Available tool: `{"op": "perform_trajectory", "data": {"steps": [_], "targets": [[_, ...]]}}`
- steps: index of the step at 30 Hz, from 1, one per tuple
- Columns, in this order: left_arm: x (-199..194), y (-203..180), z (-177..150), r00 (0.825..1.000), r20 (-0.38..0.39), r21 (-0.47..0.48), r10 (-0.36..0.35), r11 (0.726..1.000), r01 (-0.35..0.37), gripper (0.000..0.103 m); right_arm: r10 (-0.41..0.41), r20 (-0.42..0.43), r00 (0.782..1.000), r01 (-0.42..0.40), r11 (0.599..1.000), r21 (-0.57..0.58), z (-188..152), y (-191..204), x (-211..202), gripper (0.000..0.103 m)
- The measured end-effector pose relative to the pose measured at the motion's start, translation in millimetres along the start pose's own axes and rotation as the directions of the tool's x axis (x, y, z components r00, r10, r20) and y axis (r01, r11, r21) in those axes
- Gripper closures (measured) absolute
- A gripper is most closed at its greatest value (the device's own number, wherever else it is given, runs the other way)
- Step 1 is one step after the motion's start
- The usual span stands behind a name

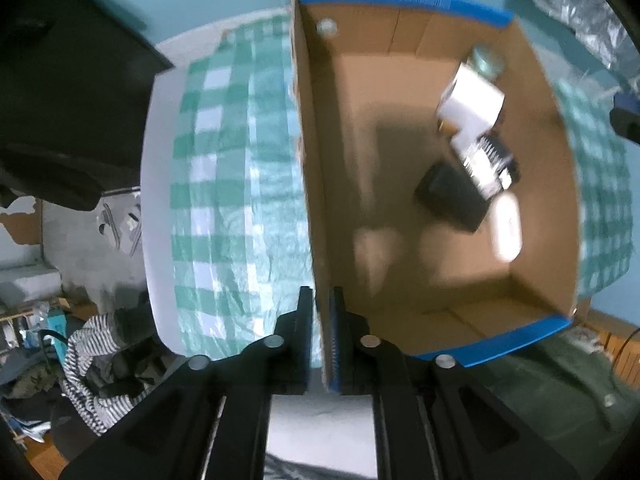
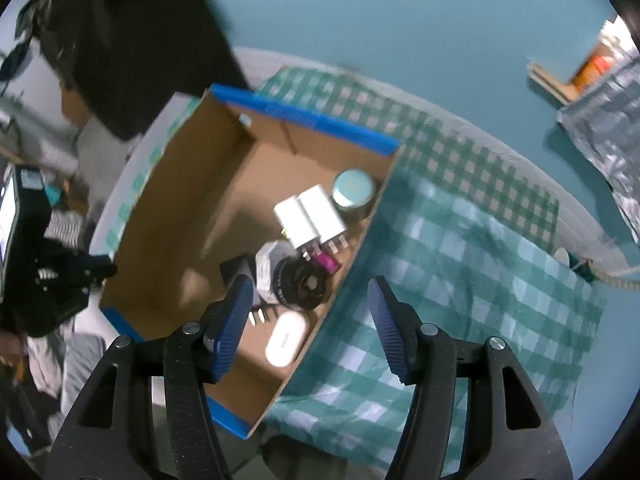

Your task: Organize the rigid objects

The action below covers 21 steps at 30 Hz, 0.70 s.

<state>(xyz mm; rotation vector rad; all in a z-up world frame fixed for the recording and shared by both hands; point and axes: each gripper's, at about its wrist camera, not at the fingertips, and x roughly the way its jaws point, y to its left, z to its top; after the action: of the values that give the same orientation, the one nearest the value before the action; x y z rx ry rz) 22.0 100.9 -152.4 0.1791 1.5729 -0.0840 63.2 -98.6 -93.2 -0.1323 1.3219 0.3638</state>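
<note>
The left gripper (image 1: 321, 320) straddles the near side wall of the cardboard box (image 1: 316, 200), one finger outside and one inside; its jaws stand narrowly apart around the wall, and whether the pads press on the cardboard cannot be told. The right gripper (image 2: 311, 312) hangs above the box's other long wall with its jaws spread and nothing between them. Inside the cardboard box (image 2: 180, 216), gathered against that wall, lie the rigid things: two white plug adapters (image 2: 310, 220) side by side, a round tin (image 2: 353, 193) just beyond them toward the far blue-taped end, a black round object (image 2: 302, 286) touching the adapters' prongs, a small magenta piece (image 2: 326, 262) beside it, and a white oval case (image 2: 286, 338) nearest the right gripper. The rest of the box floor is bare cardboard. The box sits on a green-and-white checked cloth (image 2: 460, 264) that covers a white table (image 1: 154, 216). Beyond the box, a teal wall (image 2: 400, 20) rises behind the table.
</note>
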Motion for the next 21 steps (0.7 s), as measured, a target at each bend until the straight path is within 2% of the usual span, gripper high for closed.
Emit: {"op": "perform_trajectory", "data": {"steps": [1, 3, 5, 7, 10, 12, 14, 17, 21], "targets": [[-8, -1, 1, 1.0, 0.025, -0.006, -0.006, 1.0, 0.006, 0.077, -0.007, 0.018, 1.0, 0.006, 1.0, 0.017, 1, -3, -7, 0.042], [-23, -5, 3, 0.997, 0.08, -0.004, -0.008, 1.0, 0.008, 0.066, -0.023, 0.053, 0.998, 0.021, 0.999, 0.043, 1, -7, -18, 0.042], [-39, -12, 5, 0.992, 0.128, 0.005, -0.008, 1.0, 0.008, 0.062, -0.056, 0.089, 0.994, 0.05, 0.996, 0.072, 1, -12, -32, 0.04], [-53, -17, 8, 0.985, 0.168, 0.002, -0.025, 1.0, 0.025, 0.048, -0.096, 0.141, 0.985, 0.08, 0.99, 0.121, -1, -19, -47, 0.04], [-72, -24, 12, 0.973, 0.228, -0.007, -0.041, 0.999, 0.044, 0.038, -0.141, 0.199, 0.97, 0.105, 0.978, 0.177, -5, -29, -69, 0.04], [-80, -29, 14, 0.966, 0.253, -0.005, -0.047, 0.999, 0.05, 0.032, -0.157, 0.222, 0.962, 0.113, 0.974, 0.198, -8, -35, -82, 0.04], [-91, -38, 16, 0.96, 0.279, -0.002, -0.036, 0.999, 0.038, 0.032, -0.176, 0.241, 0.954, 0.124, 0.968, 0.218, -11, -40, -95, 0.04], [-105, -47, 16, 0.95, 0.312, 0.001, -0.023, 1.0, 0.024, 0.023, -0.204, 0.267, 0.942, 0.141, 0.962, 0.235, -15, -47, -112, 0.04], [-121, -55, 16, 0.936, 0.352, 0.003, -0.014, 1.0, 0.014, 0.022, -0.242, 0.293, 0.925, 0.169, 0.952, 0.254, -22, -52, -133, 0.04]]}}
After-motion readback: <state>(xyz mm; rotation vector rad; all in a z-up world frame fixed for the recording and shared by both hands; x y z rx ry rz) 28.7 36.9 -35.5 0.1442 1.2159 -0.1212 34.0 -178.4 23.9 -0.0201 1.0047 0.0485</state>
